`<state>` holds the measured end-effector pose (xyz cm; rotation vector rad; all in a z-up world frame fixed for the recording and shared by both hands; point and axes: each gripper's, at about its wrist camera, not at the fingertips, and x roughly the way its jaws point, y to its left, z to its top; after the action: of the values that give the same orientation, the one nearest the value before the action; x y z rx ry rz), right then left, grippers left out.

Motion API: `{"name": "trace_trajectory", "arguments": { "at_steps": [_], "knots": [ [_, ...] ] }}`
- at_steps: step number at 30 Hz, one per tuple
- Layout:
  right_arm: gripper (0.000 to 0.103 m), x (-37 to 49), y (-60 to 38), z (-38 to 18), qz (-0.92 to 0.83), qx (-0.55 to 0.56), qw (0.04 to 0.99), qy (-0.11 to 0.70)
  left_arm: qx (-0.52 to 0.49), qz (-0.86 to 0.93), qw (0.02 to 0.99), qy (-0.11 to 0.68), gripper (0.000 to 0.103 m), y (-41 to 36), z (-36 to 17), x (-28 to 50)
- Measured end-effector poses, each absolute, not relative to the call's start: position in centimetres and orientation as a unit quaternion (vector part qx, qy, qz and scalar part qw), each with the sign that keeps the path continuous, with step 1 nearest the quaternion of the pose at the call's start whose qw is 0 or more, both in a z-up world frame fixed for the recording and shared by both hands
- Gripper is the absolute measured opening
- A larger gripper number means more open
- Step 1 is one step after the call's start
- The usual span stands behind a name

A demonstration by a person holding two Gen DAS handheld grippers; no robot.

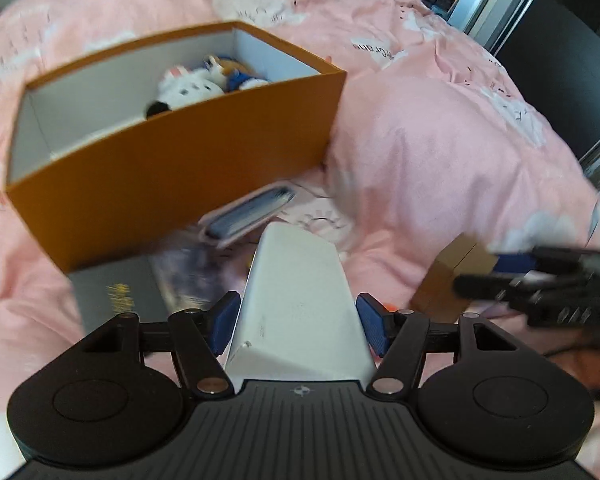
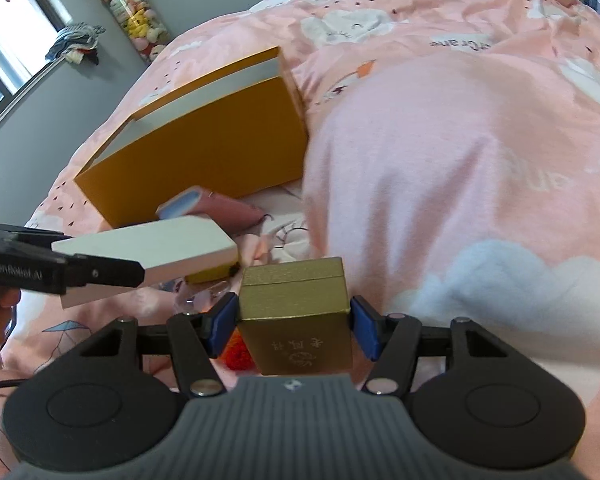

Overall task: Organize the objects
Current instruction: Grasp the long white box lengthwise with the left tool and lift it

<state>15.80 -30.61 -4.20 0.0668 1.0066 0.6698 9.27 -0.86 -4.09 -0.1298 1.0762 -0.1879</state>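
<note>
Bedding fills both views: a pink duvet [image 1: 440, 152] printed with white clouds, heaped into a mound at about three o'clock of the orange box [image 1: 172, 196].

The left gripper [image 1: 298, 320] points steeply downward over the bed, its blue pads [image 1: 224, 324] pressed against the two long sides of a white box [image 1: 300, 300], so the jaws are clamped on it. In the right wrist view that white box [image 2: 152, 252] hangs clear of the bedding at nine o'clock, sticking out of the left gripper's black fingers.

The right gripper [image 2: 294, 326] also tilts downward. A gold box [image 2: 296, 312] with embossed characters on its face sits between its blue pads [image 2: 222, 326]; the nine o'clock pad touches the box, while at three o'clock I cannot tell whether a thin gap remains. The box looks lifted off the duvet, so the jaws appear clamped on it. The left wrist view shows this gripper [image 1: 540, 280] at three o'clock, blurred, with the gold box [image 1: 448, 276] at its tips.

The orange box stands open at ten to eleven o'clock in the left view, white inside, with plush toys [image 1: 196, 84] piled toward its far end. Against its near wall lies a pink case [image 1: 252, 212] with a blue edge. At eight o'clock a dark book [image 1: 120, 296] with gold lettering lies on the duvet. Something small and orange-red [image 2: 240, 354] shows beneath the gold box.
</note>
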Motion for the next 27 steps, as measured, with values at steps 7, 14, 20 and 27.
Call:
{"name": "trace_trajectory", "arguments": {
  "at_steps": [7,14,20,27],
  "knots": [
    [0.063,15.7,-28.9,-4.5,0.324,0.006,0.818,0.475,-0.075,-0.061,0.833,0.544,0.073,1.5,-6.8,8.5],
    [0.063,16.3,-28.7,-5.1,0.314,0.007,0.815,0.487,-0.085,-0.056,0.814,0.572,0.073,2.4,-8.2,8.9],
    [0.063,16.4,-28.3,-5.1,0.312,-0.001,0.815,0.488,-0.096,-0.070,0.807,0.579,0.074,3.0,-8.1,9.2],
    [0.063,16.5,-27.9,-5.2,0.309,-0.012,0.815,0.490,-0.089,-0.087,0.805,0.580,0.074,3.6,-6.9,9.6]
  ]
}}
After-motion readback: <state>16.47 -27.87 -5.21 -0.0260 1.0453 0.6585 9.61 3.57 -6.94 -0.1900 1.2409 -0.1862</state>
